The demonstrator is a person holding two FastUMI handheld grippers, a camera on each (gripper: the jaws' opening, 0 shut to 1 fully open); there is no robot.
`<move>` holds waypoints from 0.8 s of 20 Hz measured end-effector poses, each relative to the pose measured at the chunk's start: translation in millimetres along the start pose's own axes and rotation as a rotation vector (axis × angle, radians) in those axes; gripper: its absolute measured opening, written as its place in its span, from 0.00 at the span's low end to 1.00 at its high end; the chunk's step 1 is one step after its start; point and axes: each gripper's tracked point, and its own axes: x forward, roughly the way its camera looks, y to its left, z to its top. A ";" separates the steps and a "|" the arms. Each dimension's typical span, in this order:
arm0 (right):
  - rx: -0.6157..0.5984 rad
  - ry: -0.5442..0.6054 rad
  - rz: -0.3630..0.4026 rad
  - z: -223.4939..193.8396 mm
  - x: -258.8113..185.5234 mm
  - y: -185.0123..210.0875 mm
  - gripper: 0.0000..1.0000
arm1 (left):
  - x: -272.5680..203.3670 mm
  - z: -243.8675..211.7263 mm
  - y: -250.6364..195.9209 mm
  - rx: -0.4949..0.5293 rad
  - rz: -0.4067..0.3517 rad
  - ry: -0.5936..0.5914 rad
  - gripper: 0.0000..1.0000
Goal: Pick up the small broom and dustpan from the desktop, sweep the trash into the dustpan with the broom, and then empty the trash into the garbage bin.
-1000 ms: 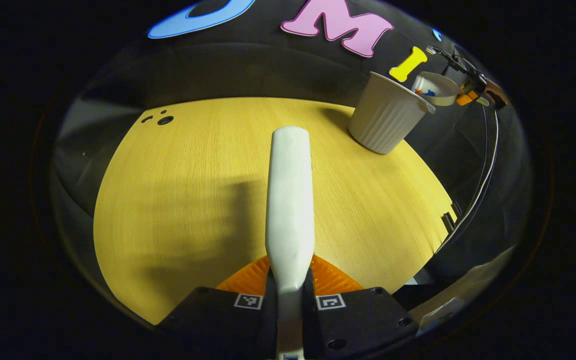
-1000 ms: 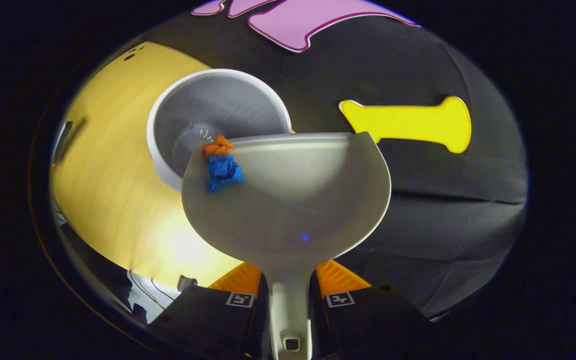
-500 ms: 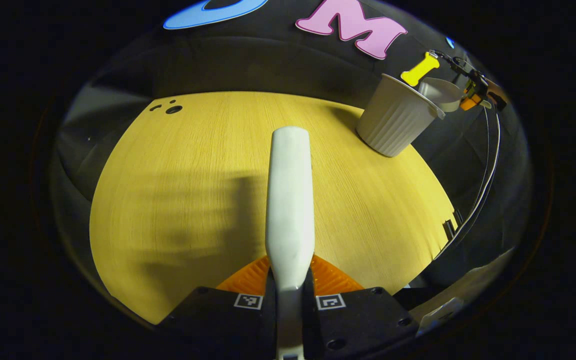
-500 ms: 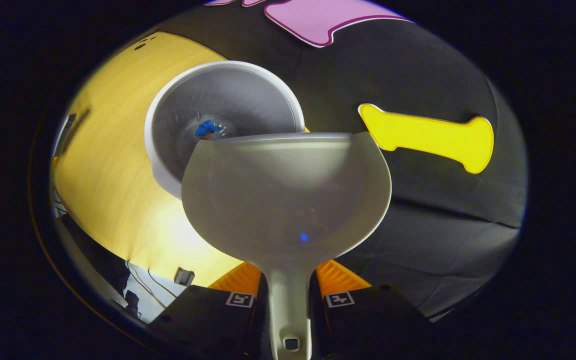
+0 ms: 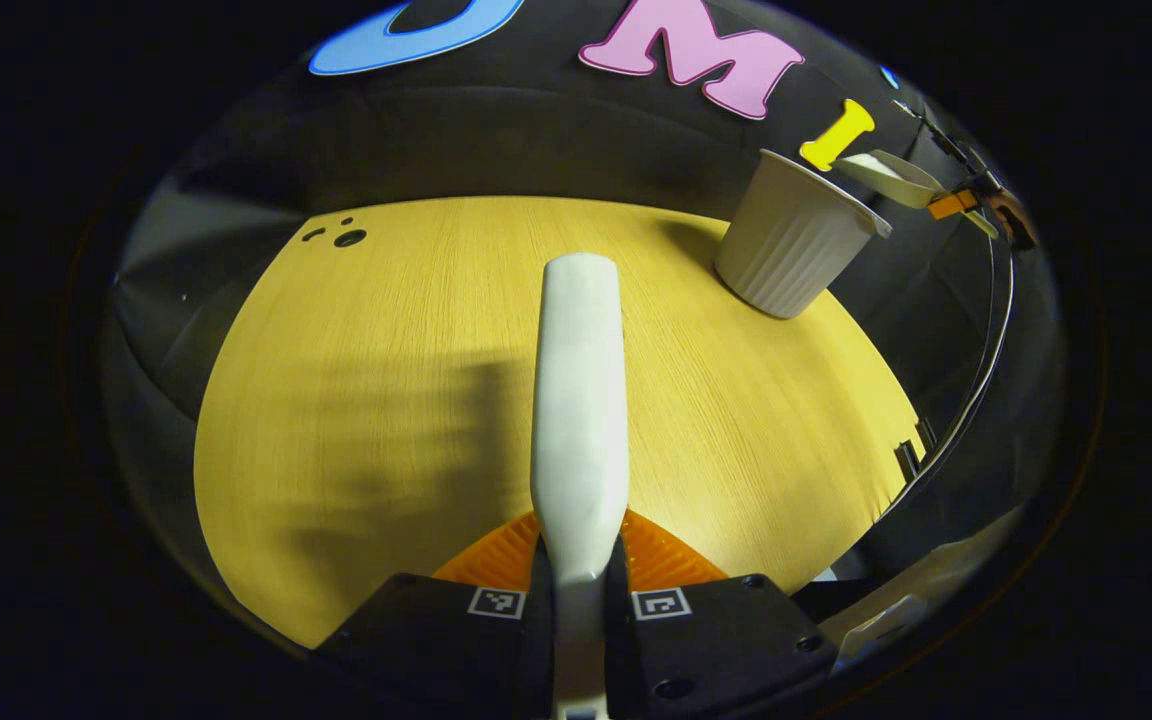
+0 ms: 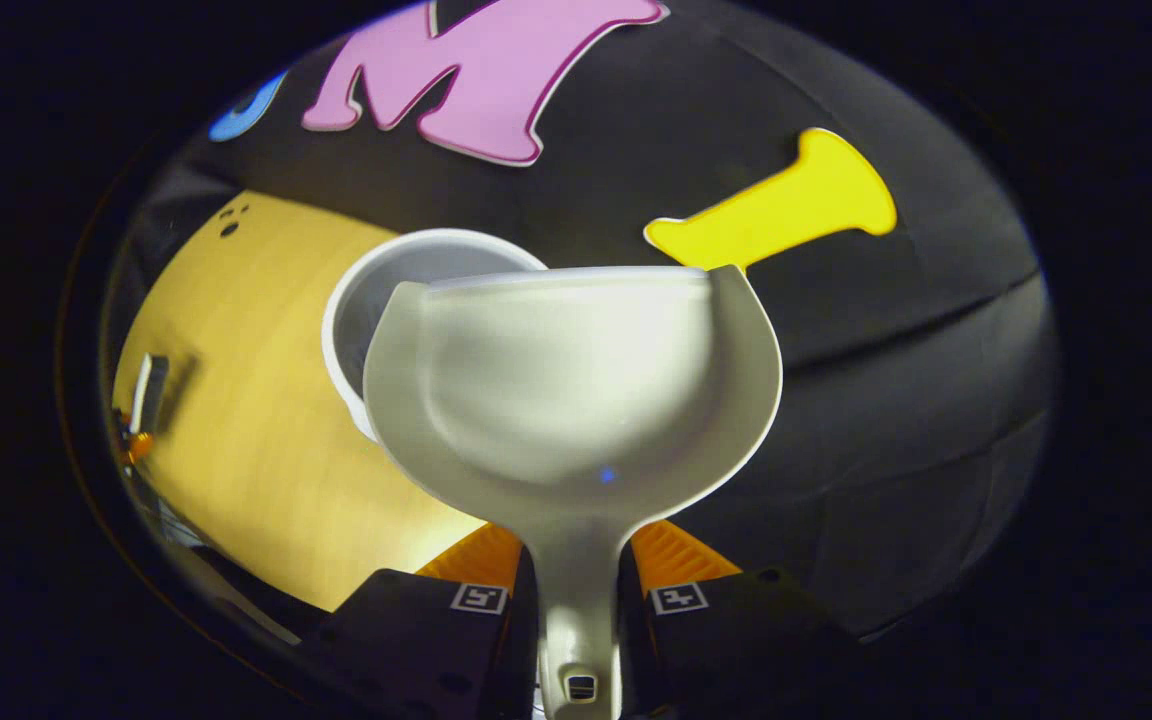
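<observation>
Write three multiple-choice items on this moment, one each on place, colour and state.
1. Where is the dustpan? A flat on the desktop; B held in the air beside the bin's rim; C inside the bin.
2. What colour is the garbage bin? A white; B green; C red.
3. What does the left hand-held gripper do? A hangs open; B clamps the broom; C clamps the bin.

B: the left gripper view shows it raised by the rim. A: its ribbed wall is white. B: both fingers press the broom's handle.
</observation>
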 end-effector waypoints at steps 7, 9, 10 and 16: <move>0.135 -0.173 0.148 -17.9 -23.5 31.2 0.37 | -7.8 15.0 -5.3 0.056 0.033 -0.020 0.24; 0.154 -0.175 0.212 -31.3 -33.1 61.2 0.35 | -9.1 16.7 -5.6 0.069 0.040 -0.019 0.24; 0.168 -0.172 0.241 -39.9 -36.7 77.4 0.37 | -9.5 15.8 -6.2 0.071 0.044 -0.016 0.24; 0.085 -0.090 0.361 -109.9 -42.2 180.9 0.34 | -10.0 13.6 -1.5 0.077 0.076 0.008 0.24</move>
